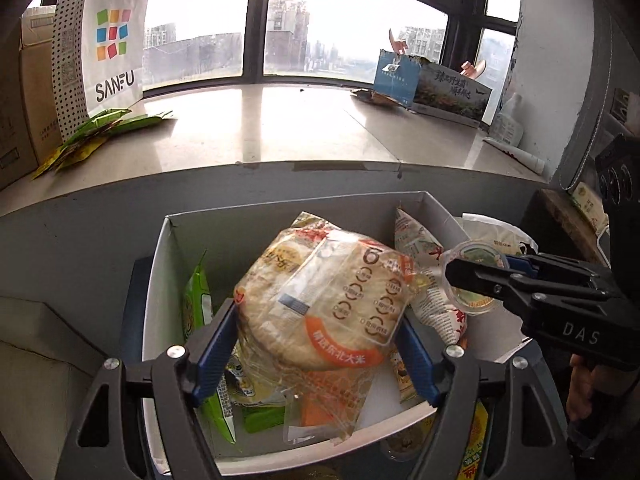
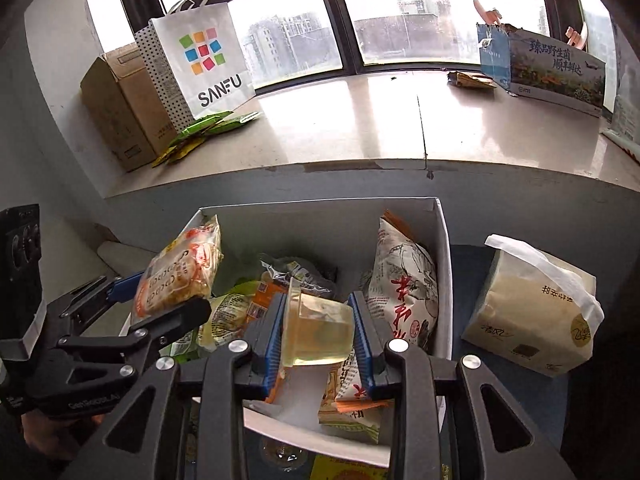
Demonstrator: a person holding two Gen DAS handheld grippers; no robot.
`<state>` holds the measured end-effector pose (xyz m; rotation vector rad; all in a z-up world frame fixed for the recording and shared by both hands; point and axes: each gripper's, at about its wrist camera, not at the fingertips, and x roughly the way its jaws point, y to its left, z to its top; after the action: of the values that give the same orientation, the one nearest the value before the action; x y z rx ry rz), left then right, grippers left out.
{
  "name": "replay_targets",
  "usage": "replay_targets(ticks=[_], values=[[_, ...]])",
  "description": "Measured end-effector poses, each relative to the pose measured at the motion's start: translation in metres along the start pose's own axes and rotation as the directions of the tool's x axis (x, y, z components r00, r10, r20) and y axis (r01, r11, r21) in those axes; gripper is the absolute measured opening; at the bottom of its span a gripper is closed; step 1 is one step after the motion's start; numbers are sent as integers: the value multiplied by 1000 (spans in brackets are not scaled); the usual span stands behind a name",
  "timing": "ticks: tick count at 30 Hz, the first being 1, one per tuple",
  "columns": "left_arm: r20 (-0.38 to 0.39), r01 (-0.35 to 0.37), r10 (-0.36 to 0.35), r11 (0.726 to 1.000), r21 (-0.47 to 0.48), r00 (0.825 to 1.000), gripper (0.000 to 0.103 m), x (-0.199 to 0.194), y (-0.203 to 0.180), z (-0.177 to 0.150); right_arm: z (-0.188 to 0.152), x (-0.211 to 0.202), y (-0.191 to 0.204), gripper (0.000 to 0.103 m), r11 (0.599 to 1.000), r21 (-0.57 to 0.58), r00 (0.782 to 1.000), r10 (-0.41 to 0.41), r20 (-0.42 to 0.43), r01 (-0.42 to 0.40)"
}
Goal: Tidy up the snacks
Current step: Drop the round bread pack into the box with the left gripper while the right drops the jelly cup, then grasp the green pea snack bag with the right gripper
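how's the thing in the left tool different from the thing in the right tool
The left tool holds a rice cracker pack, a soft, crinkly clear bag of flat round crackers; the right tool holds a jelly cup, a rigid clear cup of yellowish jelly. The pack bulges well past its tool's pads; the cup fits between them. Both are gripped above the white box of snacks.

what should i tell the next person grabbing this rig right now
Left gripper: shut on the rice cracker pack, held above the white box.
Right gripper: shut on the jelly cup, also over the box.
Done: several snack bags already lie in the box.
Left: set both held items down; green packets by the SANFU bag remain on the sill.
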<state>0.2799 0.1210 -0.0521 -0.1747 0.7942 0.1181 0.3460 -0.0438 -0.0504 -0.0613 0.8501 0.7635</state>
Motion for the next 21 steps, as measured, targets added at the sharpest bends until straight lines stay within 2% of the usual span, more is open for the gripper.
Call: replay_targets(ticks=[1,2,3,5,7,13,18,21], values=[[-9,-22,21,1000,-6,1000,85,2,1,-2,0,2,-2,45,1000,-2,1000,-8,-1,8],[-11,-30,30,999,-10,999,97,1,3,-5,-1,1,-3,74,1000,-2,1000,-19,1,19],[2,-22,22,1000,-13,1000,103,-2,5,-8,-3,-3,-5,102,999,4,999,-32,33,32],[27,-9,9,1000,-8,1000,103,-12,6,-15,-3,-11,-9,103,999,15,996,-29,79,28],[16,-19,19,1000,2,1000,103,-17,5,-18,-4,-14,-13,103,999,31,998,8,65,-10],[33,-2,2,1000,23,999,103,-39,0,-29,-14,-41,-5,103,1000,-8,993,1,116,0],[74,11,-13,1000,29,997,103,-74,-7,-49,-42,-75,8,103,997,-80,989,-2,149,14],[93,24,-29,998,50,995,103,-97,-14,-64,-68,-95,10,103,996,-91,986,22,166,-7]])
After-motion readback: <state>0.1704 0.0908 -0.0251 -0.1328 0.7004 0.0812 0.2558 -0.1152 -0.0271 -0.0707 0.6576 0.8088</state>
